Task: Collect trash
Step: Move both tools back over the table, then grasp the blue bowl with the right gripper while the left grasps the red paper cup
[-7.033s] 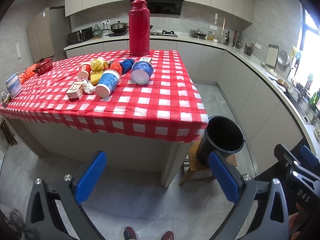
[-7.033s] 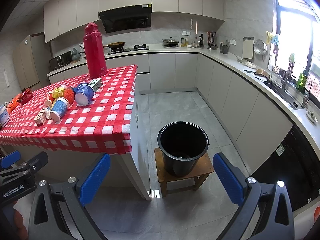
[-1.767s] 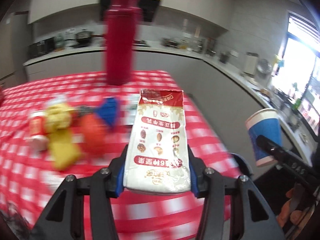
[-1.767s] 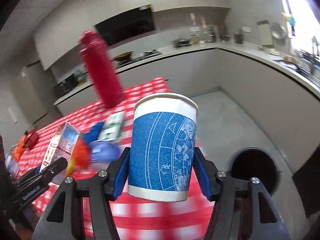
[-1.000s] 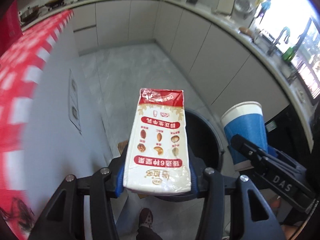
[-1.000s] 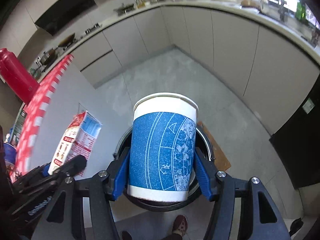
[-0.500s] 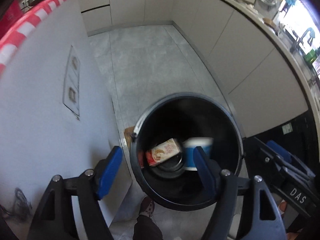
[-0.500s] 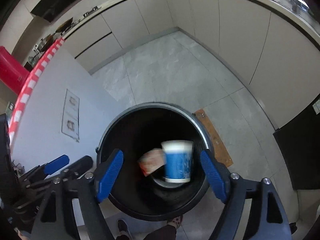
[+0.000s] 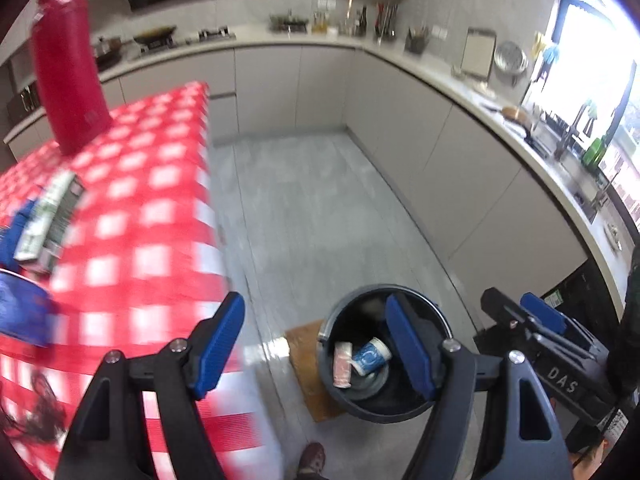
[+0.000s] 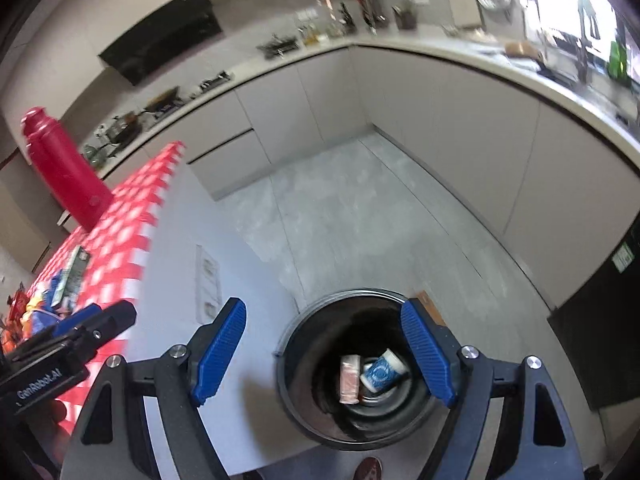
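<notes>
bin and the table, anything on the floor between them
In the right wrist view, only bare grey floor tile and the table's plain white side panel lie between it and the bin. The bin holds the carton and the blue cup.

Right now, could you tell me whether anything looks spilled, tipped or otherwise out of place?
Nothing stands out. The blue paper cup and the carton lie on their sides inside the black bin, where trash belongs. More litter sits on the checked table.

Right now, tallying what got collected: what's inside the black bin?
In the black bin lie a blue paper cup and a red-and-white carton, both on their sides. The right gripper's finger hides part of the bottom.
</notes>
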{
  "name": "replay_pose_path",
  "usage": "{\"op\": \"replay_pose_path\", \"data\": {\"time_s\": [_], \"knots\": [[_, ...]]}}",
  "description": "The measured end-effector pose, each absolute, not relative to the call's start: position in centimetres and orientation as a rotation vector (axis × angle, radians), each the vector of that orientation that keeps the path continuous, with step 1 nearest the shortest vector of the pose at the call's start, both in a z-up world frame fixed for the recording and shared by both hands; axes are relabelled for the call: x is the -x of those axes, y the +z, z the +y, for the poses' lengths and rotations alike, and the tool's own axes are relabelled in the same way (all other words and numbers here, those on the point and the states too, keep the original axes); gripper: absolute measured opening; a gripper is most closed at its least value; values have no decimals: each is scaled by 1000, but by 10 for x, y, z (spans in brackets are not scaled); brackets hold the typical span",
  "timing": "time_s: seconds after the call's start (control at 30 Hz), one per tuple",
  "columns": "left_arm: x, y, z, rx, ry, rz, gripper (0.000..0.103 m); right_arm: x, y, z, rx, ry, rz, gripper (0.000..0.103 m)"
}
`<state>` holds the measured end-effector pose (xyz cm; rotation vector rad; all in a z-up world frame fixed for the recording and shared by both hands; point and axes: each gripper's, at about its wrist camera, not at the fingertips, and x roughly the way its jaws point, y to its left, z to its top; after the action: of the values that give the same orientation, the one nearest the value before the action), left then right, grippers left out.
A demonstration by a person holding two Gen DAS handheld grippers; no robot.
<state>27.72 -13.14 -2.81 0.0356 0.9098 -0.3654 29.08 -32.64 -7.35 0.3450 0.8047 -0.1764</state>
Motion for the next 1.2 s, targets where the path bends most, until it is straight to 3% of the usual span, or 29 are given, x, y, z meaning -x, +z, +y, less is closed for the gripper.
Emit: {"op": "replay_pose_path", "data": {"time_s": [0.73, 1.2], "knots": [[-286, -1, 137, 53, -46, 802, 79, -317, -17, -28, -225, 39, 752, 83], [-293, -19, 202, 97, 24, 808, 79, -343, -30, 44, -172, 109, 794, 88]]}}
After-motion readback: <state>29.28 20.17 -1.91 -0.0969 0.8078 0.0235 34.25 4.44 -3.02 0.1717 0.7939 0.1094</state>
